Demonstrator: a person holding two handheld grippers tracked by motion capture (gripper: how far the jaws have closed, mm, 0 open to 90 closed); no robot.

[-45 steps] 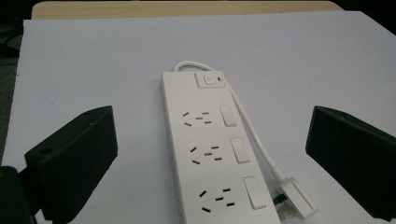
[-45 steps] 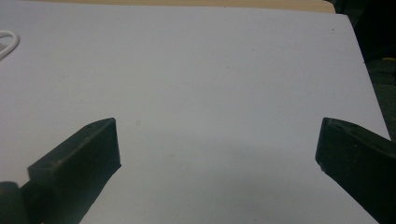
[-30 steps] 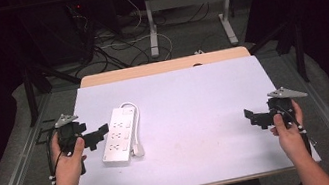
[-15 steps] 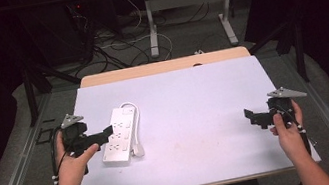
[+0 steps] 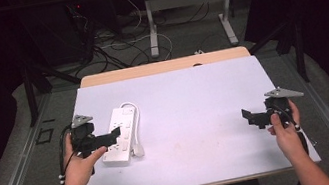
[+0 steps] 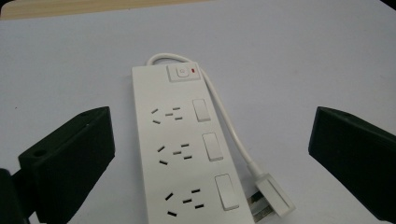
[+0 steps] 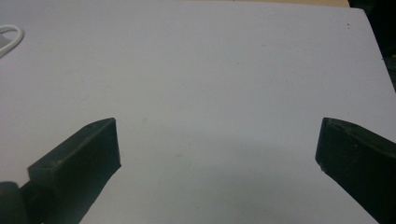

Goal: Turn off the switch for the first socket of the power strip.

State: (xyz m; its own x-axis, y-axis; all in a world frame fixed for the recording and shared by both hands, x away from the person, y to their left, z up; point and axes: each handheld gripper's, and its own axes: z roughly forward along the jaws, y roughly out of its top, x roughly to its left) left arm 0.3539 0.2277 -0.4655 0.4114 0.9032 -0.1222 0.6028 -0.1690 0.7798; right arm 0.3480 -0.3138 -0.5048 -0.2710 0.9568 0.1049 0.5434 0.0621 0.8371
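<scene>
A white power strip (image 5: 120, 135) lies on the pale table (image 5: 194, 97), its short cord and plug (image 6: 273, 196) curled along its switch side. The left gripper (image 5: 109, 138), jaws wide apart, hangs over the strip's near end; closing squarely across the strip's narrow body, clear of cord and plug, looks the surest grip. The right gripper (image 5: 252, 117), jaws also spread and empty, waits well right of the strip over bare table. Beyond the strip, cables litter a grey floor (image 5: 184, 38) in a dark room.

glossy white plastic power strip (image 6: 187, 149), matt tabletop (image 5: 195, 107)
</scene>
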